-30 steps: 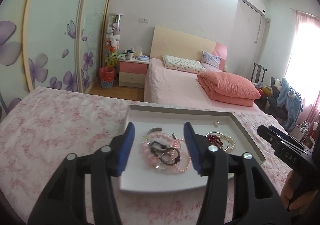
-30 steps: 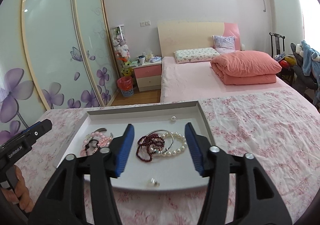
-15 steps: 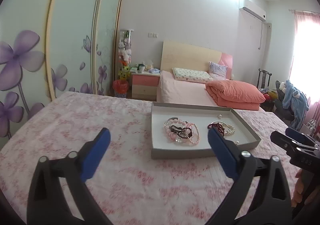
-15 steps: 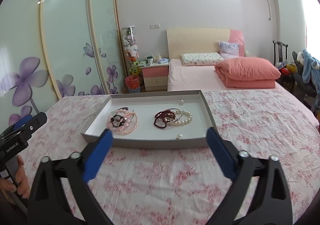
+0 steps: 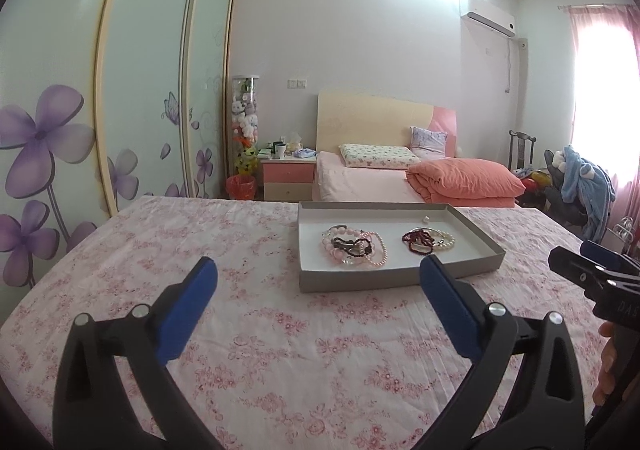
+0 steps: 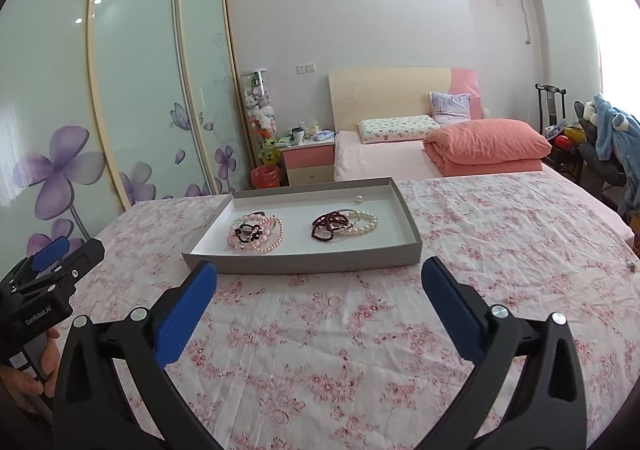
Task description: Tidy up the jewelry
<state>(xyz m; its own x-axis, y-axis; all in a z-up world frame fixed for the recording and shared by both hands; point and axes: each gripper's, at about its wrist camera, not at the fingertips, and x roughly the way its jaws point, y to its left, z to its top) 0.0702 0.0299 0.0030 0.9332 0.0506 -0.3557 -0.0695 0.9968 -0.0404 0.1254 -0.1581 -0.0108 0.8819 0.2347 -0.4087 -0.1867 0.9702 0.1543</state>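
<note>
A grey tray [image 5: 384, 279] [image 6: 304, 264] with a white floor sits on the pink floral cloth. In it lie a heap of pink and dark bracelets [image 5: 352, 248] [image 6: 256, 234], a dark red bead string with a white pearl bracelet [image 5: 428, 240] [image 6: 344, 225], and a single pearl [image 5: 426, 219] [image 6: 359, 199] at the back. My left gripper [image 5: 318, 282] is wide open and empty, well short of the tray. My right gripper [image 6: 319, 280] is wide open and empty, just in front of the tray.
The floral cloth [image 6: 500, 242] covers a wide surface. A small shiny item [image 6: 631, 267] lies on it at the far right. Behind are a bed [image 5: 372, 178], a nightstand [image 5: 287, 178] and mirrored wardrobe doors [image 5: 120, 90].
Both grippers have pulled back from over the tray and opened from narrow to wide. The tray now lies farther ahead; the jewelry has not moved.
</note>
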